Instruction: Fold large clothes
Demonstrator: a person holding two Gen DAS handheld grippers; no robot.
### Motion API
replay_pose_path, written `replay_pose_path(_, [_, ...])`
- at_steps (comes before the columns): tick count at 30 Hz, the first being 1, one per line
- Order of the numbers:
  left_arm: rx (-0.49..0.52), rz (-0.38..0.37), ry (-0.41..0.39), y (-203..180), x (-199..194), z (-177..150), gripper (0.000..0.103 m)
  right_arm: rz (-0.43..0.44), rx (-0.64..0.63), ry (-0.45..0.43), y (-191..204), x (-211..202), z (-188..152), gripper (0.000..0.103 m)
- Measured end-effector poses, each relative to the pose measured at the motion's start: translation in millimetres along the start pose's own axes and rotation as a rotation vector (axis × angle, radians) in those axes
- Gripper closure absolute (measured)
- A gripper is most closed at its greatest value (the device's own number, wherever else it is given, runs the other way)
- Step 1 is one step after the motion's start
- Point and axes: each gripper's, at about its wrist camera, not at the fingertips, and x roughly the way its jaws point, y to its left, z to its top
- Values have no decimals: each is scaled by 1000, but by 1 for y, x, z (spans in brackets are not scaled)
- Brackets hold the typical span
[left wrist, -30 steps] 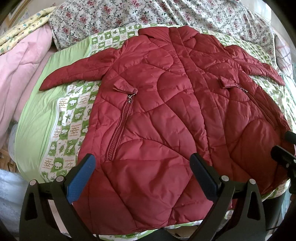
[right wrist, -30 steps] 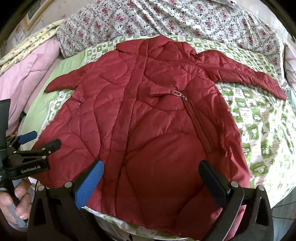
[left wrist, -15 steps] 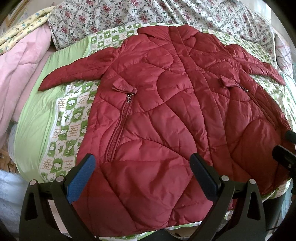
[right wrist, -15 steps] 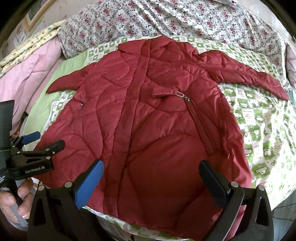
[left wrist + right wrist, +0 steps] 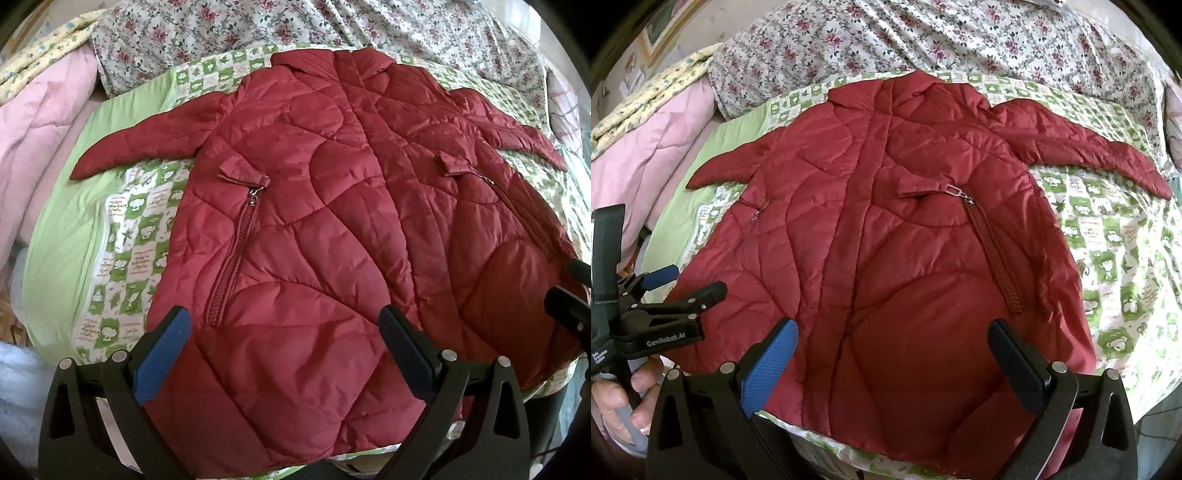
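Hovering wide open at the near edge of the bed [image 5: 62, 236], both claws, left gripper [image 5: 280, 332] and right gripper [image 5: 894, 343], have barely moved. The red jacket [image 5: 332, 240] lies flat as before, so folding is not yet begun.

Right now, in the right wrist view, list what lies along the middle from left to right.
Left gripper → left pocket zip → front placket → right pocket zip → green patterned sheet.

You can read "GenRobot.AI" in white on the black body of the left claw [image 5: 670, 286]; the small white print on its strap is too blurred to read.
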Motion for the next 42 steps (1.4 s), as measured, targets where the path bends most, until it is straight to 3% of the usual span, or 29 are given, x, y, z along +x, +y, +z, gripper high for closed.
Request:
replay_pose_path(1, [33,65,-29,-3,4,4,1,4,5,-1,-1,0,0,0])
replay_pose_path(3, [52,110,-51,-2,4,6,1,2,12,15,-4,2,2,0])
replay_pose_path(12, [7,19,14,11,11,14,1,3,70,-45,-29,-2,10,0])
replay_pose_path(21, [-45,5,-10,27,19,31,1,9,181,-96,-80,-6,24,0])
replay_pose_path(27, [-78,-16,-40,39,23,49,1,-38,259,-104,-121,-7,35,1])
replay_pose_path(32, [-84,-14,-45,44,26,64,1,-71,302,-140,-165,1,44,2])
replay_pose_path(36, [-83,11,-39,46,30,75,1,-108,422,-159,-221,12,50,4])
replay_pose_path(39, [-83,15,-40,48,34,83,1,-165,504,-170,-261,21,54,12])
replay_pose_path(42, [-83,25,-24,49,41,91,1,-157,607,-185,-303,29,56,24])
